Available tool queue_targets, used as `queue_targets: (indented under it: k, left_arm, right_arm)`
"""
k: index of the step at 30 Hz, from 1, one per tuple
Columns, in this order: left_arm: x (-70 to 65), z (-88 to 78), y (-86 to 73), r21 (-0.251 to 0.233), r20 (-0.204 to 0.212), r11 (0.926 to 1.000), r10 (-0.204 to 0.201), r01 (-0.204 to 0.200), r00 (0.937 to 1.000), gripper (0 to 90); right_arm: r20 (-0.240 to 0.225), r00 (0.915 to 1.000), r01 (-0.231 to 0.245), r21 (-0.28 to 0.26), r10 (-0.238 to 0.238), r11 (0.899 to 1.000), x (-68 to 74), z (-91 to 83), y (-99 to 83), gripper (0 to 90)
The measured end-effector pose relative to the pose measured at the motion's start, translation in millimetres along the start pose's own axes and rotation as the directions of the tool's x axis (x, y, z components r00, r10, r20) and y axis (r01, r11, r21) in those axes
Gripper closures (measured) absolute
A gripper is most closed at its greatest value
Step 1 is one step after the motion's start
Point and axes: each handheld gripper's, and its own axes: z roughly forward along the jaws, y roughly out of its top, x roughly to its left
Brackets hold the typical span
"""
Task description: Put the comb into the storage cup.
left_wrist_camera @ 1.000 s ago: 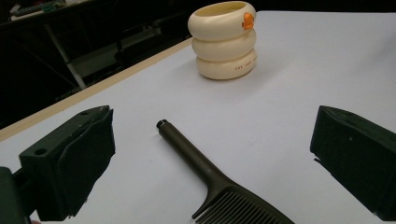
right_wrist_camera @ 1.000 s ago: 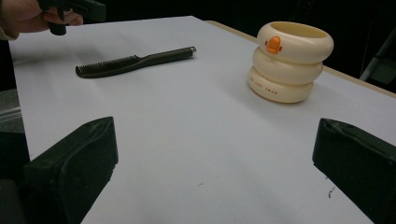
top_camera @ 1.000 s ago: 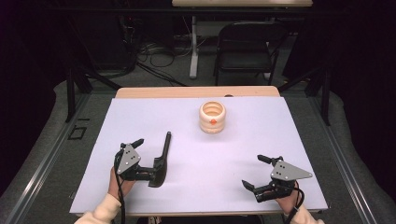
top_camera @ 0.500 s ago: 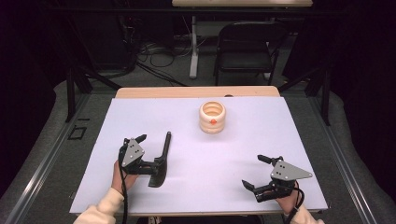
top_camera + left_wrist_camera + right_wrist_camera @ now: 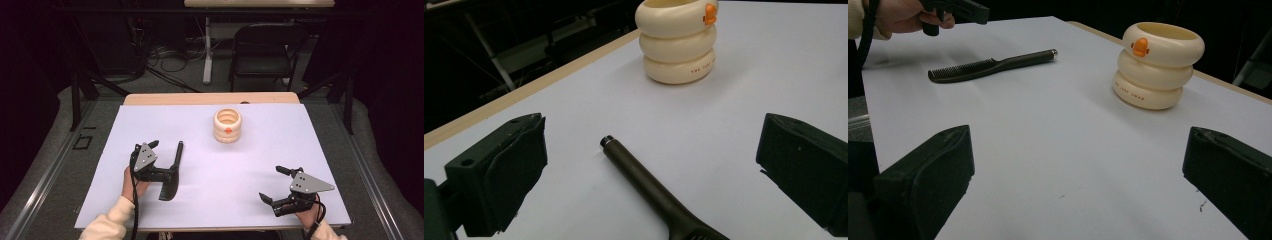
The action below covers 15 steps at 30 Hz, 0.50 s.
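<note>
The table (image 5: 300, 150) had a white top with a wood edge at the far side. Behind it the room was dark, with a black folding chair (image 5: 262, 50) and cables (image 5: 165, 55) on the grey floor. The left tool (image 5: 165, 155) was wide open, holding nothing, right over the dark comb (image 5: 172, 172) that lay flat on the table. The right tool (image 5: 275, 185) was wide open too, far from the comb. The right gripper view showed the comb's teeth (image 5: 960, 70). The left gripper view showed small words on the cream ring cup (image 5: 679, 40).
</note>
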Motion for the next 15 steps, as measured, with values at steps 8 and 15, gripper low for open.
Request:
queue_targets:
  k: [8, 15]
  left_arm:
    - [4.3, 6.3, 2.6, 0.018, 0.007, 0.9998, -0.002, 0.002, 1.0, 0.0]
    - [8.5, 13.0, 5.0, 0.051, 0.019, 0.9987, -0.009, 0.008, 0.9998, 0.0]
  right_arm:
    - [-0.001, 1.0, 0.0, 0.0, 0.0, 1.0, -0.2, 0.1, -0.1, 0.0]
    - [-0.003, 1.0, 0.001, 0.002, -0.001, 1.0, -0.4, 0.4, -0.3, 0.0]
